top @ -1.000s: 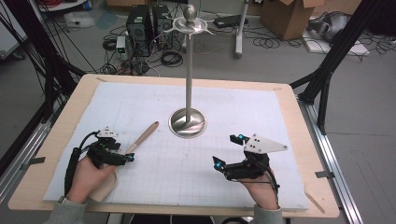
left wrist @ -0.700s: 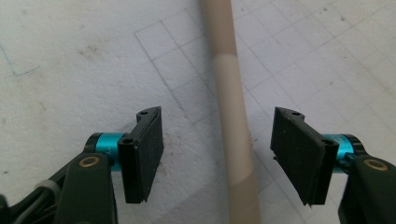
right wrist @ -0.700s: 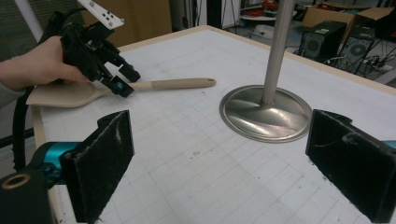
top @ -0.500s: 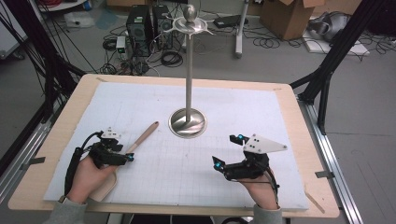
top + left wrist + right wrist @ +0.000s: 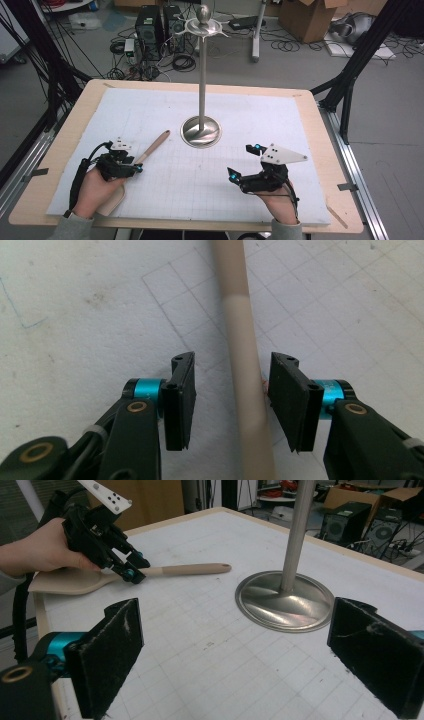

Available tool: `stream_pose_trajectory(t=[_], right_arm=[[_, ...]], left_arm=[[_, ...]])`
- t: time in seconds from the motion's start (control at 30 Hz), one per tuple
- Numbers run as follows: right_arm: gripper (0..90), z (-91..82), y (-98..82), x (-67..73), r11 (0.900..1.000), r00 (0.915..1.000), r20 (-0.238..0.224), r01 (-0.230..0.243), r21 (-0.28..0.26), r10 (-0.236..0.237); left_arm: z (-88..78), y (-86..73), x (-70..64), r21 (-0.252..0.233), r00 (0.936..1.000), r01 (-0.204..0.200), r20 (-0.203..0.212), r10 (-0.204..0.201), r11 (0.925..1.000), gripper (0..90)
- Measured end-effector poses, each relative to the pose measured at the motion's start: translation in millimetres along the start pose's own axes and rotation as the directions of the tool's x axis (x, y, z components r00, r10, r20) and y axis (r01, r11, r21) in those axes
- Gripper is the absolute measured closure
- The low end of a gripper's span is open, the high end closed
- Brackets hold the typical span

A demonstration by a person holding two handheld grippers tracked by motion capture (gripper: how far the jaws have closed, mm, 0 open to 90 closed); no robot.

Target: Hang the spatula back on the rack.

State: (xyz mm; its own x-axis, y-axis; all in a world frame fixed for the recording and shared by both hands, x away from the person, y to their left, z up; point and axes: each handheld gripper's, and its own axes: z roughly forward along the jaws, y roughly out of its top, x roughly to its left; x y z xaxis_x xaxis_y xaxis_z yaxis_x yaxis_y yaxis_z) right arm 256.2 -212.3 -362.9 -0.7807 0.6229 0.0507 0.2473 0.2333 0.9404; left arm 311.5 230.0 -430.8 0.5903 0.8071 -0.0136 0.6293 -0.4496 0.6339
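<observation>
L gripper (image 5: 229, 400) jaws just closing round spatula (image 5: 243, 390) handle nr table's left edge, not yet clamped; lift pending. R gripper (image 5: 235, 655) wide open, empty.

1. Tall polished metal stand (image 5: 202, 95) with a round dished base, upright near the middle of the surface; ball finial and flared hooks at its top.
2. White gridded mat (image 5: 250, 130) covers most of the pale wooden surface (image 5: 320, 125).
3. Floor behind: black computer towers (image 5: 150, 25), tangled black cables (image 5: 182, 62), brown cardboard boxes (image 5: 307, 17).
4. Black frame struts (image 5: 350, 80) stand at both sides.
</observation>
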Motion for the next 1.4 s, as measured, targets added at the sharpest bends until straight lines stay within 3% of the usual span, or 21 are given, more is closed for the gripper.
stream_pose_trajectory(t=[0.17, 0.23, 0.4, 0.57, 1.1, 1.4], right_arm=[[7.0, 0.4, -0.2, -0.2, 1.0, 1.0, 0.001, 0.002, 0.002, -0.002], [7.0, 0.1, 0.0, 0.1, 1.0, 1.0, 0.0, 0.002, 0.003, -0.002], [7.0, -1.3, 0.4, -0.1, 1.0, 1.0, 0.001, 0.001, -0.003, -0.001], [7.0, -1.0, 0.6, 0.4, 1.0, 1.0, 0.0, 0.0, 0.001, 0.0], [7.0, -1.5, 2.2, 2.0, 1.0, 1.0, 0.0, 0.006, -0.002, -0.006], [7.0, 1.1, 1.7, 2.4, 1.0, 0.9999, -0.006, 0.014, 0.004, -0.014]], left_arm=[[-0.4, 0.6, -1.5, 0.007, 0.9999, 0.006, -0.015, -0.005, 1.0, 59.8], [-0.5, 1.8, -2.6, 0.011, 1.0, -0.003, -0.003, 0.003, 0.9999, 68.4], [-0.7, 1.4, -1.8, 0.008, 0.9999, 0.007, 0.016, -0.007, 0.9999, 74.9], [-0.8, 1.9, -0.6, 0.009, 0.9991, 0.037, 0.021, -0.037, 0.9993, 75.8], [-5.0, -2.1, 0.3, 0.001, 0.9985, 0.049, 0.023, -0.049, 0.9988, 77.9], [-19.0, -8.4, 4.6, -0.052, 0.9955, 0.074, 0.063, -0.071, 0.9959, 78.0]])
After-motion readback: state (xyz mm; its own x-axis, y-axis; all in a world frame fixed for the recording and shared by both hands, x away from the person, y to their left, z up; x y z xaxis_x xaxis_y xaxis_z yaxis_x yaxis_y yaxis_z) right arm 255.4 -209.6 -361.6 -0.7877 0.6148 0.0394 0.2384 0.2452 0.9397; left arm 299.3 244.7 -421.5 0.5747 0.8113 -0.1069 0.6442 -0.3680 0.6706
